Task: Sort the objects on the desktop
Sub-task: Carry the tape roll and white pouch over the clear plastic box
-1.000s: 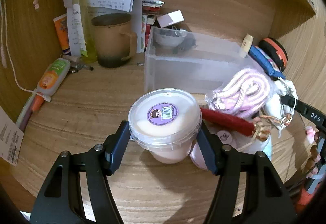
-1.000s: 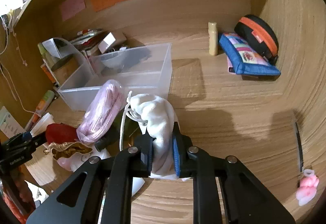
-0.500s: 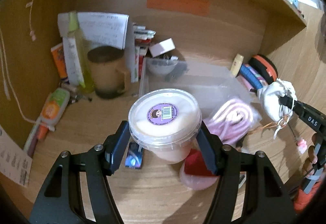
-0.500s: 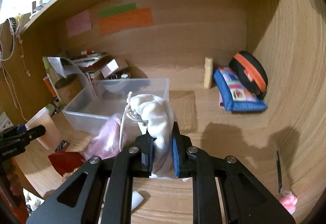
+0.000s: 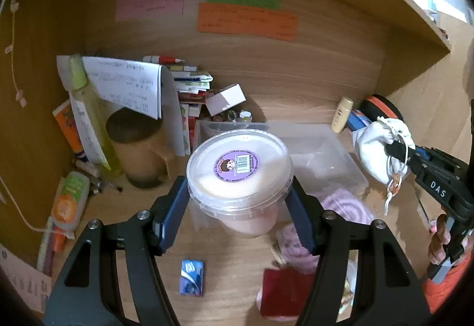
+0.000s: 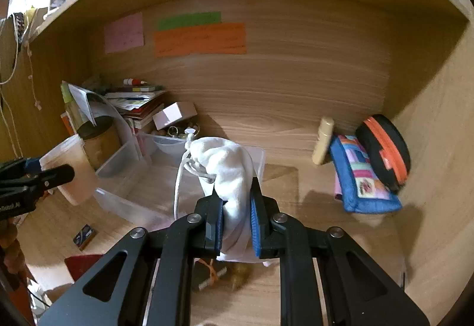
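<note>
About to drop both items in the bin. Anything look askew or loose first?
The white drawstring pouch is pinched low by the right gripper, so its top flops over and its cord dangles. The lidded tub sits level in the left gripper. Nothing spilled.

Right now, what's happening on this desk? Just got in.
A person is sorting desk clutter with two handheld grippers. The left gripper is shut on a lidded plastic tub, held above the desk. The right gripper is shut on a white drawstring pouch, also held in the air. Both hang near the clear storage bin at the back of the desk; nothing is released yet. A red pouch and a small blue packet lie on the desk.
</note>
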